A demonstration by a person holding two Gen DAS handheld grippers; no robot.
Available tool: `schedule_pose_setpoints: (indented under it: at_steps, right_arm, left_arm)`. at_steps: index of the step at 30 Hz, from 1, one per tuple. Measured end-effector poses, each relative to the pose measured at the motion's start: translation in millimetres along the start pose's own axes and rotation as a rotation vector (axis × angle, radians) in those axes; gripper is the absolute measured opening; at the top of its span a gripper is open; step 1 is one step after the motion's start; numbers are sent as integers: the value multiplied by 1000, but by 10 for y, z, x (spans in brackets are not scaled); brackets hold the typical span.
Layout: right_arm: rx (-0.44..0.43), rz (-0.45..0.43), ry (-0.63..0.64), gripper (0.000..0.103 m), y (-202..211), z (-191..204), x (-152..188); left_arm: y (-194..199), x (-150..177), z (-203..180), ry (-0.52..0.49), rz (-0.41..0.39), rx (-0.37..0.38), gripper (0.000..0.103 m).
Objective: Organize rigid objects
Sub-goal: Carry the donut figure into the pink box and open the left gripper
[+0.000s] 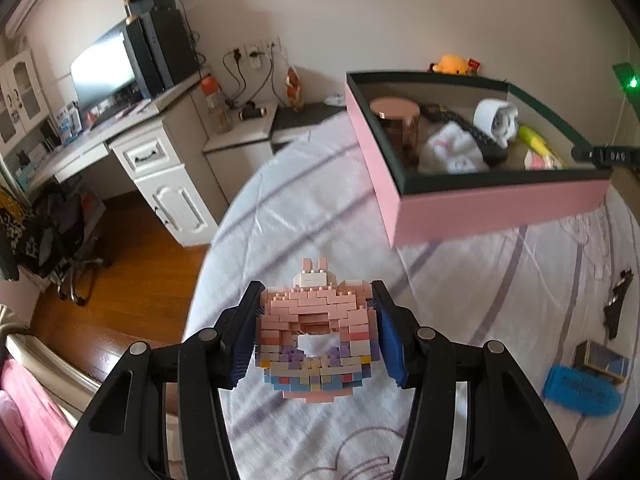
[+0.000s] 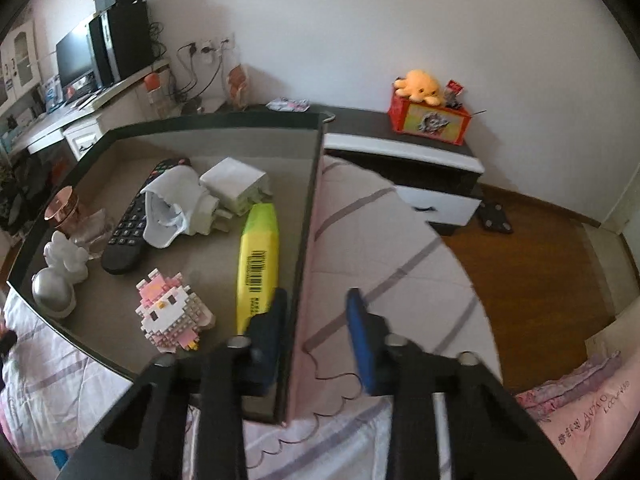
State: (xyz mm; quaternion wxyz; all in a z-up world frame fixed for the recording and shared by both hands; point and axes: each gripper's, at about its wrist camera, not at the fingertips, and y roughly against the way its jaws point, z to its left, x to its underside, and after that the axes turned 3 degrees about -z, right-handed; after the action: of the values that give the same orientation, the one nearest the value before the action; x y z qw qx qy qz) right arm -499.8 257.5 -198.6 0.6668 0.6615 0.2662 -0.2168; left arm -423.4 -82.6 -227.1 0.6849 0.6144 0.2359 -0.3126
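My left gripper [image 1: 318,332] is shut on a pink brick-built donut figure [image 1: 316,332] and holds it above the bedsheet, short of the pink box [image 1: 500,208]. The box holds a remote [image 2: 128,224], a yellow highlighter [image 2: 258,260], a white charger [image 2: 236,186], a brick-built kitty [image 2: 172,316], a copper-lidded jar [image 2: 64,208] and white figures [image 2: 66,260]. My right gripper [image 2: 316,320] straddles the box's right wall [image 2: 306,240], one finger inside, one outside, with a gap to the wall on each side.
A blue case [image 1: 580,392], a small dark box [image 1: 600,360] and black keys [image 1: 618,300] lie on the bed at right. A white desk with monitor [image 1: 108,68] stands at left. A nightstand [image 2: 400,168] bears a red box with an orange plush [image 2: 420,86].
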Motion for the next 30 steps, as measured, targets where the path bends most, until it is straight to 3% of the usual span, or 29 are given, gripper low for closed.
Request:
schedule_pose_setpoints:
  at_steps: [3, 12, 17, 26, 30]
  right_arm:
    - [-1, 13, 23, 10, -29, 60, 8]
    - [-12, 28, 19, 10, -69, 54, -13]
    - [-11, 31, 29, 10, -62, 64, -19]
    - [-14, 32, 36, 10, -46, 66, -24]
    - [-15, 33, 40, 10, -43, 71, -23]
  left_arm:
    - [61, -131, 36, -4, -29, -6, 53]
    - [229, -629, -66, -52, -112, 7, 53]
    - [189, -1023, -263, -81, -143, 126, 54]
    - [-190, -1369, -716, -175, -72, 167, 54]
    - [-391, -1384, -879, -189, -22, 227, 54]
